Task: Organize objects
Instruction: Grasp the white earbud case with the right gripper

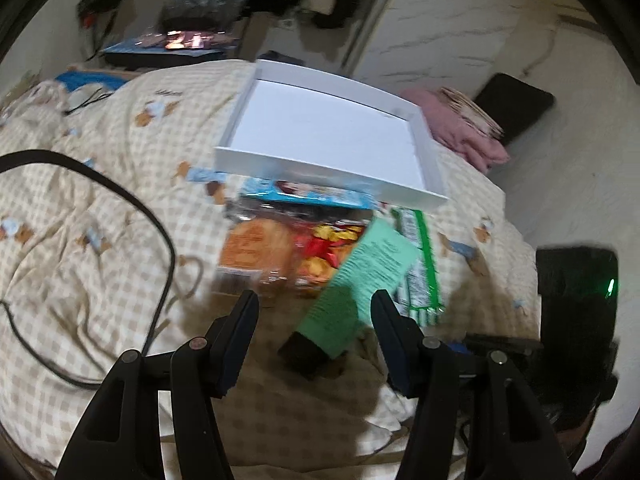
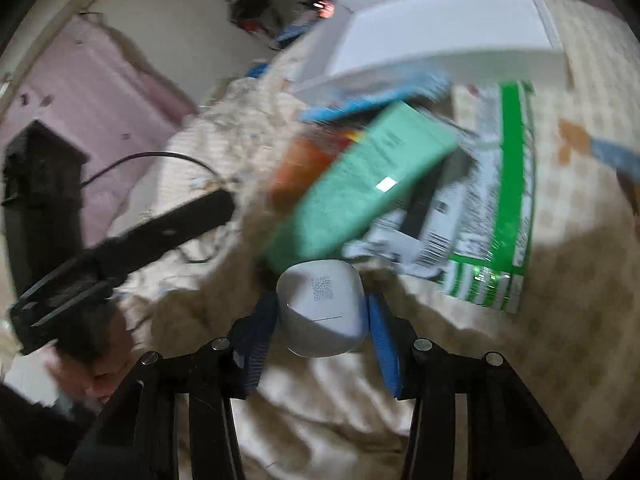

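Left gripper (image 1: 314,304) hovered with jaws apart above green tube (image 1: 360,280), right gripper (image 2: 322,316) clamped white case (image 2: 322,312), QR code facing up, tray (image 1: 420,184) ahead.

Matt white cardboard tray (image 1: 320,128), soft quilted cloth bedspread (image 1: 100,208), glossy green-striped plastic packet (image 2: 492,208), smooth white plastic case (image 2: 320,312).

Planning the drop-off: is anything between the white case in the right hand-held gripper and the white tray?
Yes. The green tube and snack packets lie between the white case and white tray.
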